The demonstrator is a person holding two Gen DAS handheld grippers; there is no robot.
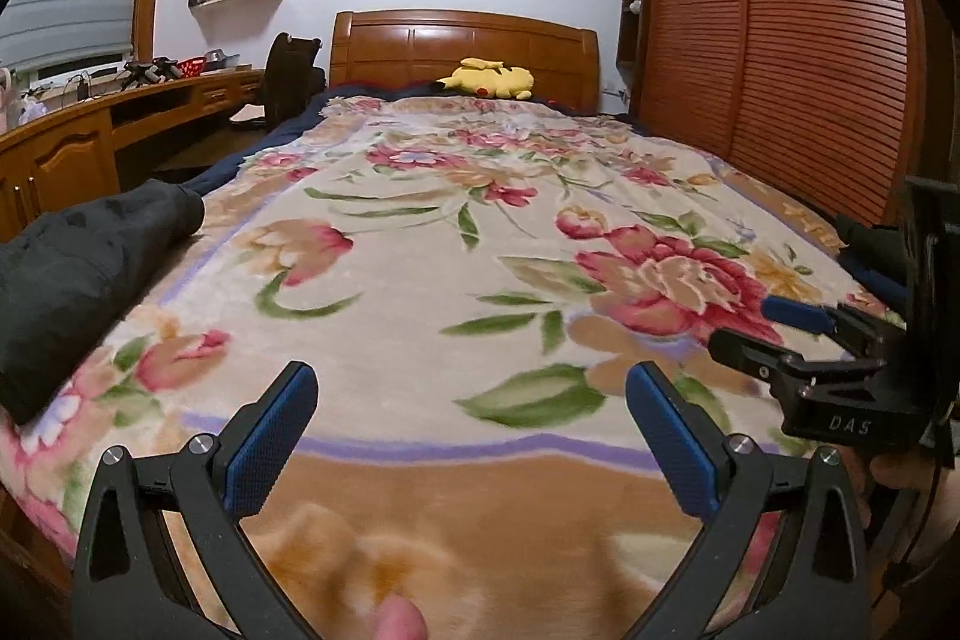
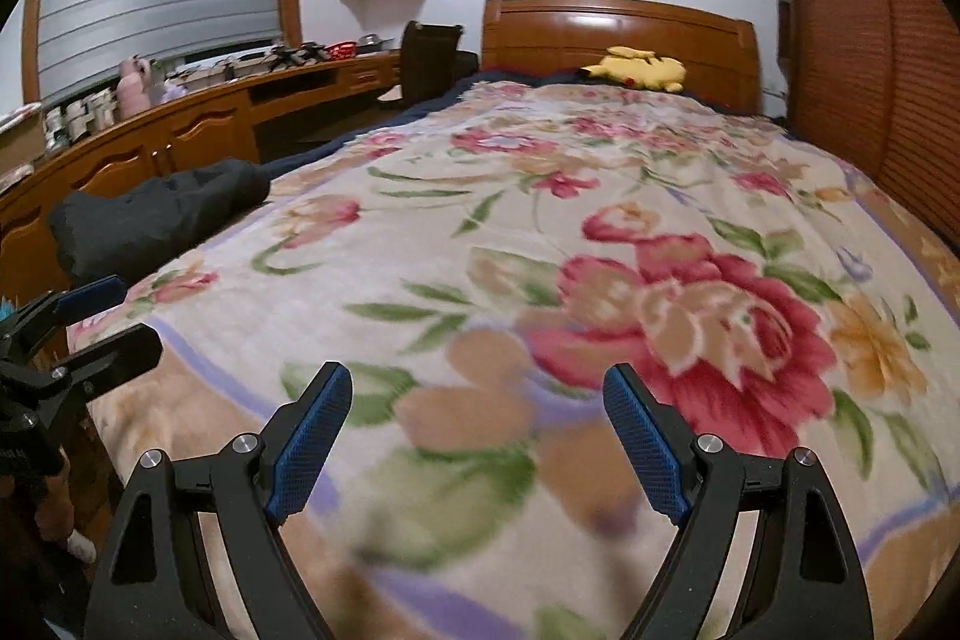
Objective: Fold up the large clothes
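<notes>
A dark bundled garment (image 1: 78, 268) lies on the left edge of the bed; it also shows in the right wrist view (image 2: 156, 217). My left gripper (image 1: 471, 382) is open and empty, above the foot of the floral blanket (image 1: 456, 244), to the right of the garment. My right gripper (image 2: 477, 388) is open and empty, above the blanket (image 2: 540, 196). The right gripper also shows at the right of the left wrist view (image 1: 780, 328). The left gripper shows at the left of the right wrist view (image 2: 114, 322).
A yellow plush toy (image 1: 489, 79) lies by the wooden headboard (image 1: 468, 40). A wooden desk (image 1: 78, 130) and a dark chair (image 1: 288, 79) stand along the bed's left side. A slatted wardrobe (image 1: 774, 34) runs along the right.
</notes>
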